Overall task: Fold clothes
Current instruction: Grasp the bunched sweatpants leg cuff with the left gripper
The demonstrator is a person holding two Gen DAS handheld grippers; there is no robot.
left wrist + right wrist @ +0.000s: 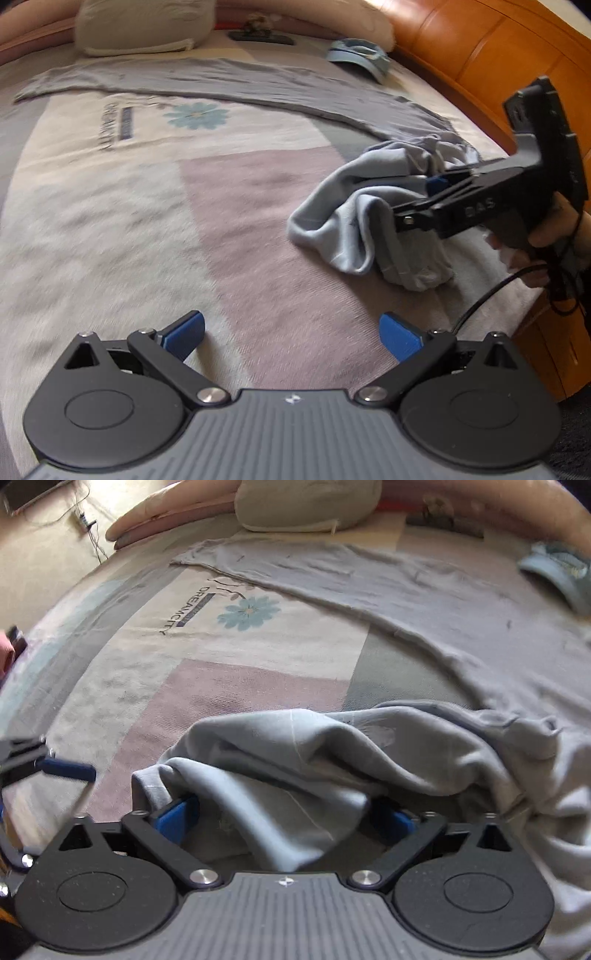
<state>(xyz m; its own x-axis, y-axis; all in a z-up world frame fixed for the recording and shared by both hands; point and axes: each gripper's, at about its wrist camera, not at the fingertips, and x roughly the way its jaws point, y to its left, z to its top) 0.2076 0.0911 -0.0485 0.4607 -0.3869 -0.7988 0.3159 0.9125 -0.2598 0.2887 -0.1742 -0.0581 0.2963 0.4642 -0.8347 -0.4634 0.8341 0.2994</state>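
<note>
Right hand-held gripper (284,819), spread, sits in crumpled pale-blue garment (295,760); left hand-held gripper (293,334) spread, empty.

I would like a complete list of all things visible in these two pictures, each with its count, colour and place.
crumpled light blue garment: one, light blue, on the bed in front of the right tool, bunched between its fingers
flat grey garment: one, grey, spread across the far side of the bed
patterned bed cover: one, cream, pink and grey with a blue flower, under everything
white pillow: one, off-white, at the far edge of the bed
light blue cap: one, light blue, far right on the bed
orange wooden bed frame: one, orange-brown, along the right side
left tool: one, black with blue pads, open above the bare cover
right tool: one, black with blue pads, around the crumpled garment
hand: one, holding the right tool's handle
</note>
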